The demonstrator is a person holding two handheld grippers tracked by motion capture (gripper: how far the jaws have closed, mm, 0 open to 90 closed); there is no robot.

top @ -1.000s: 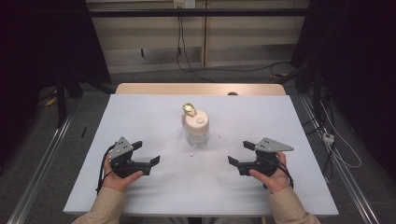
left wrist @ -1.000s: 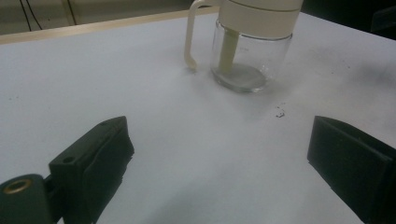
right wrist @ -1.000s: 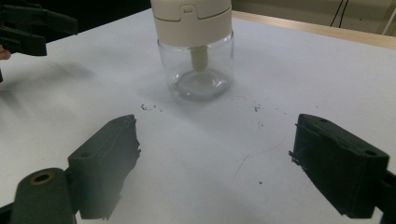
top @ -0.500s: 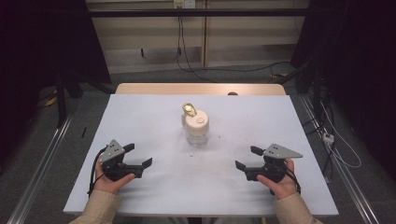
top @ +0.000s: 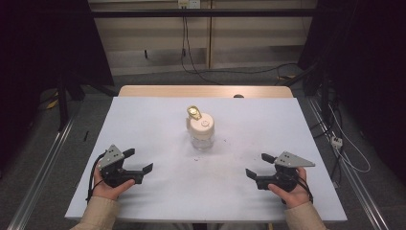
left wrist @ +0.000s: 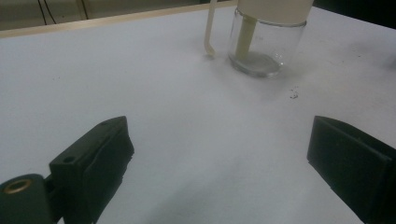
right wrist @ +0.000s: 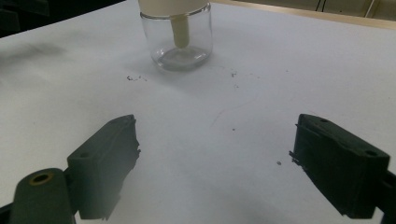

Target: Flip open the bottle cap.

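On the white table (top: pixel 143 124), a glass jar (top: pixel 201 135) stands upright.

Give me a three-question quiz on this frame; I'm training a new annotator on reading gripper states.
1. True or false: the left gripper is shut on the jar.
2. Which lies nearest the jar's base? A) dark specks B) a spoon C) a cloth
3. Fill in: the jar's lid is ___ in colour.

Key:
1. False: its fingers stand wide apart, holding nothing, like the right gripper.
2. A.
3. Cream.
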